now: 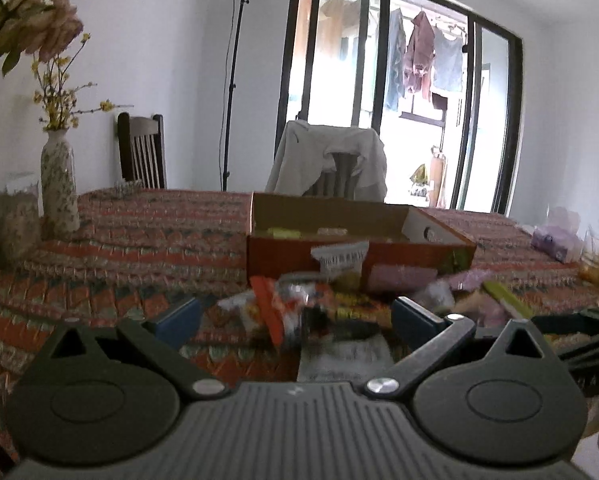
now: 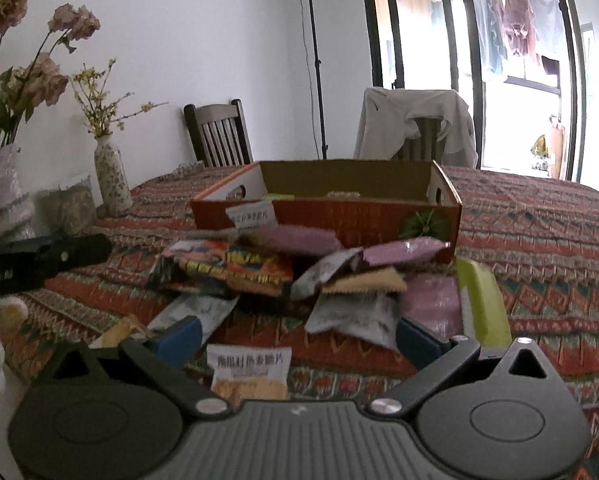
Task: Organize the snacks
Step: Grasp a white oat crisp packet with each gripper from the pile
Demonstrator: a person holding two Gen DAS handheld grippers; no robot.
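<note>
On the counter (image 2: 539, 220), a floral vase (image 2: 111, 178) stands at the far left, and the left claw (image 1: 295, 318) hovers wide open and empty, with what seems to be a blurred orange packet (image 1: 271, 308) lying between its blue fingertips. The heap of snack packets (image 2: 283, 268) lies just ahead of both claws, against the front of the open cardboard box (image 2: 327, 216). The right claw (image 2: 299, 338) is also spread wide with nothing gripped, a white-labelled cracker packet (image 2: 249, 372) resting between its fingers and a green packet (image 2: 483, 300) just beside the right one.
</note>
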